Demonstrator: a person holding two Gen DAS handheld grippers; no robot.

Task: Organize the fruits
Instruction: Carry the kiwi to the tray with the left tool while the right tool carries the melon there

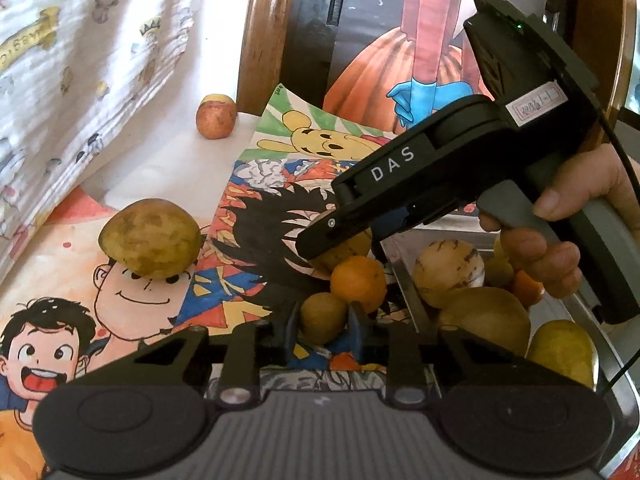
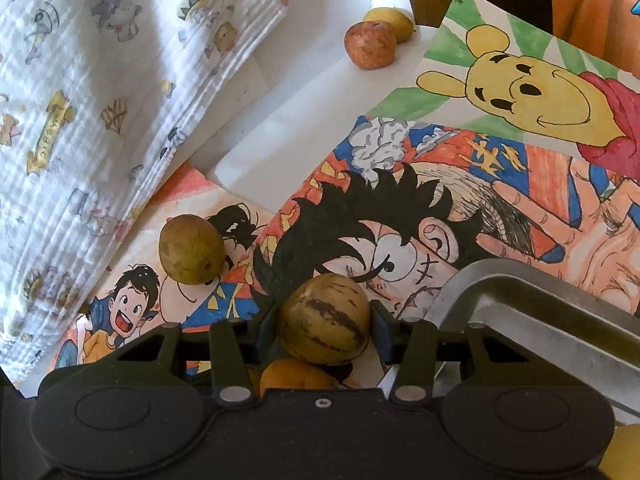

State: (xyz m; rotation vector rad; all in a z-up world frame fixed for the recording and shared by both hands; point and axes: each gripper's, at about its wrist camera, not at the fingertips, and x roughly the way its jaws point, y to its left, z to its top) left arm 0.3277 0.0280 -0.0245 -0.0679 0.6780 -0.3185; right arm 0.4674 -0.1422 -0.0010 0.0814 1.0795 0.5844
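Your left gripper [image 1: 323,322] is closed on one small brown fruit [image 1: 322,317], held between its two fingers low over the drawings. Touching that fruit from behind is one orange [image 1: 359,282]. Your right gripper [image 2: 325,320] is clamped on one yellowish fruit with dark stripes [image 2: 324,318]; in the left wrist view it reaches in from the right, with your hand [image 1: 568,232] on its grip. Under the striped fruit, the right wrist view shows the same orange [image 2: 298,376].

To the right sits one metal tray [image 2: 532,300]. Inside it you can count one pale striped fruit [image 1: 448,272], two larger yellow-brown fruits [image 1: 486,316], and a bit of one more orange [image 1: 527,288]; whether others lie behind your hand cannot be told.

Out on the drawings [image 2: 420,216], well left of the tray, rests one brownish pear [image 2: 191,249]. Farthest off, on the white surface near the printed cloth [image 2: 100,80], stand one red apple [image 2: 370,45] and one yellow fruit [image 2: 394,22], touching.
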